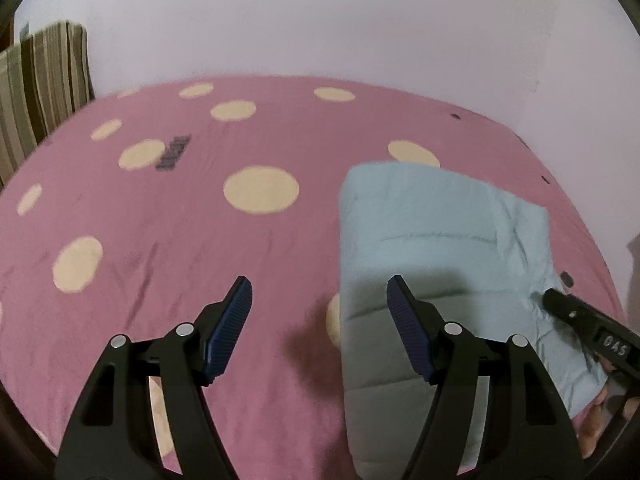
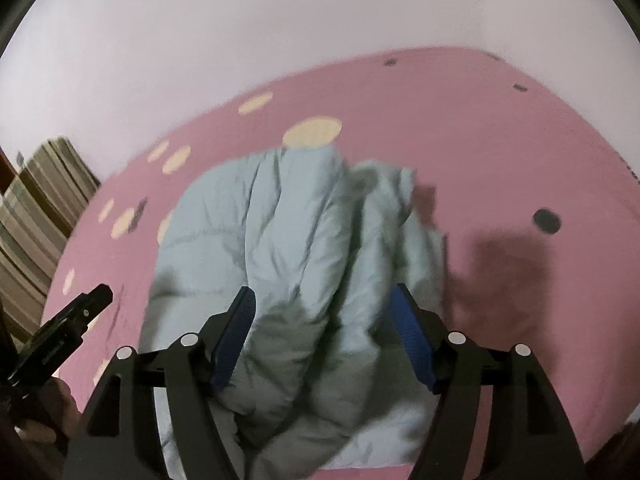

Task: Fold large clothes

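Observation:
A light blue padded jacket (image 1: 432, 240) lies folded on the pink bed sheet (image 1: 200, 240). My left gripper (image 1: 320, 292) is open and empty, above the jacket's left edge. In the right wrist view the jacket (image 2: 288, 240) is bunched up in thick folds, blurred. My right gripper (image 2: 322, 300) is open with its jaws on either side of a raised fold; the pads do not press it. The right gripper also shows at the right edge of the left wrist view (image 1: 560, 300), at the jacket's right side. The left gripper shows at the left of the right wrist view (image 2: 96, 296).
The sheet has cream dots (image 1: 260, 190) and small dark marks (image 2: 547, 221). A plain white wall (image 1: 320, 20) runs along the far side of the bed. A striped brown and beige cloth (image 1: 40, 80) hangs at the far left corner.

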`<state>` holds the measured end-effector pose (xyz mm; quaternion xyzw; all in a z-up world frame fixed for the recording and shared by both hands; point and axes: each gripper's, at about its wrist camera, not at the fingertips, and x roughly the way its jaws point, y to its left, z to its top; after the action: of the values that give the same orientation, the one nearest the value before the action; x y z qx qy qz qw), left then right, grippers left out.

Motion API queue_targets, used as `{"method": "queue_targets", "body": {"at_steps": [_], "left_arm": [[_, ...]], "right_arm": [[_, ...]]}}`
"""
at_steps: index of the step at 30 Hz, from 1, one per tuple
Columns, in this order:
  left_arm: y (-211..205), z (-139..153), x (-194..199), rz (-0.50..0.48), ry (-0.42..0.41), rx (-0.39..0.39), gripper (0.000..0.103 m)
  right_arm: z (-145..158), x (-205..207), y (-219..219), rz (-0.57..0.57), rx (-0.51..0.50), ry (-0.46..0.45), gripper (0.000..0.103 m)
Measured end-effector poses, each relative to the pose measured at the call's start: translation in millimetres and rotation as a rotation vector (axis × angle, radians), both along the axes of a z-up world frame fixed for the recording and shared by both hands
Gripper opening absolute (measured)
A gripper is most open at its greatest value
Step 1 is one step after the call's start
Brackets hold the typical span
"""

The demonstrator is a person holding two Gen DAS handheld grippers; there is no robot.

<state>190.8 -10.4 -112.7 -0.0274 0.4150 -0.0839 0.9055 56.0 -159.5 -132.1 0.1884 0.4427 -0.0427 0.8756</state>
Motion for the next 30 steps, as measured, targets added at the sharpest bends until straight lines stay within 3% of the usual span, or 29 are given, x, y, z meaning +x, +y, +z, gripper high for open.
{"method": "queue_targets", "body": {"at_steps": [3,5,8,12,19,30], "left_arm": [[7.2,-10.3,-3.6,-0.014,0.024,-0.026,0.07],[7.6,-13.6,-5.1,-0.024,0.033,-0.045,0.07],[1.9,-14.9,0.7,-0.047,0.027,-0.073,0.07],[-22.5,-19.8,0.3,-0.1,0.034,-0.077,0.07],[-69.7,-55.7,3.1,-0.14,0.073,0.037,0.07],[-84.1,-87.7,12.1,-0.136,0.097,0.071,0.072]], "right_arm": [[-9.3,-1.3,2.5,0.005,0.003,0.023,0.065],[-12.7,0.0,3.8,0.024,0.002,0.04,0.032],[-12.4,-2.2,0.7,0.03,-0.033,0.037,0.02],[-19.8,-4.3,-11.8,0.007,-0.079,0.045,0.02],[-57.3,0.5,-33.1,-0.011,-0.063,0.08,0.02],[-78.5,-2.5,-30.6,-0.024,-0.064,0.039,0.02]]}}
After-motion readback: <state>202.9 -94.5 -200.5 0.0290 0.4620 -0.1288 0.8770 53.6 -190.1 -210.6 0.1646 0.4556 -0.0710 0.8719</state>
